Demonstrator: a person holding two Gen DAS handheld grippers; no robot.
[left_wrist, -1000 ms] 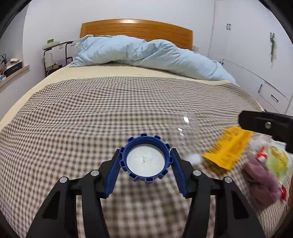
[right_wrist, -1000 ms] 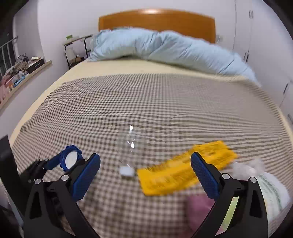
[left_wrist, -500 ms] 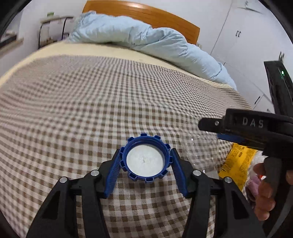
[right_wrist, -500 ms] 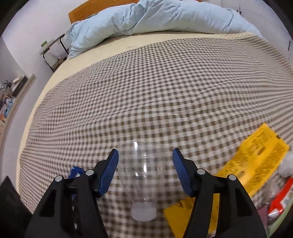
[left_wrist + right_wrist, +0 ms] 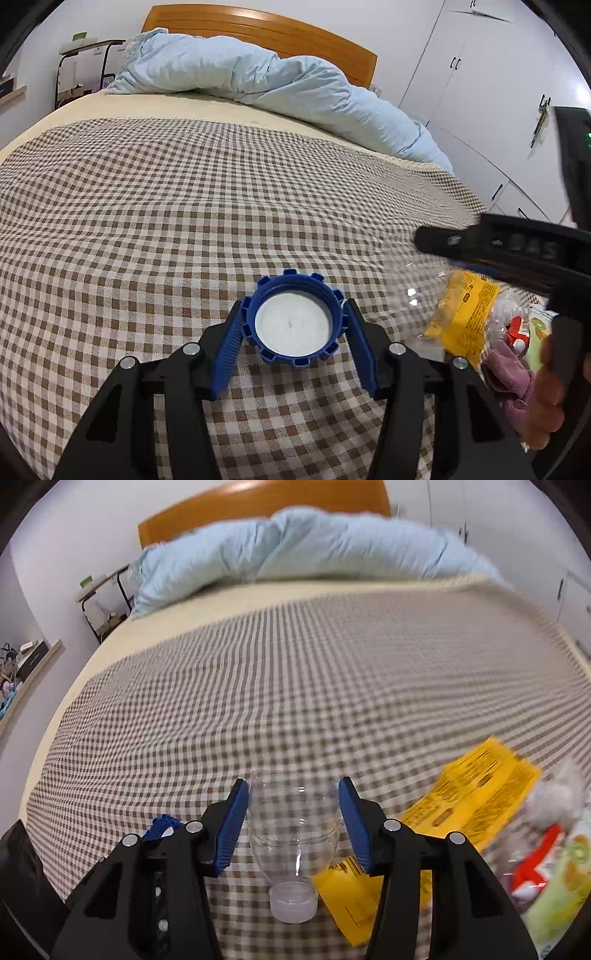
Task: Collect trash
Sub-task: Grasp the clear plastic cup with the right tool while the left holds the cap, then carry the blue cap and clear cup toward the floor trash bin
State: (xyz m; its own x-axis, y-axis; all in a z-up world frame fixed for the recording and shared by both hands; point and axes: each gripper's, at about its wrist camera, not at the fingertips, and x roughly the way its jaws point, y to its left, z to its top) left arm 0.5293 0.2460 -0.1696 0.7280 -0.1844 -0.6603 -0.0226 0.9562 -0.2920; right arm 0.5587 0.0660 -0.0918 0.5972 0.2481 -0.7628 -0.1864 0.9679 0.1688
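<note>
Since a second ago my right gripper (image 5: 293,819) has swung in from above the yellow wrapper and come down over the clear plastic bottle top (image 5: 293,834); its jaws have just been closing, and the blue pads now sit against both sides of the clear wall, pinching it. That piece lies on the checked bedspread (image 5: 314,686) with its white cap pointing back at me. My left gripper (image 5: 293,325) has kept its hold throughout: its blue pads clamp the blue notched lid (image 5: 293,319), white inner face turned up to the camera, just above the cloth. From the left wrist I see the right tool's black body crossing the right edge, a hand (image 5: 550,391) below it. Just right of the bottle lie the yellow wrapper (image 5: 476,794) and a blurred pile of packets (image 5: 550,860).
</note>
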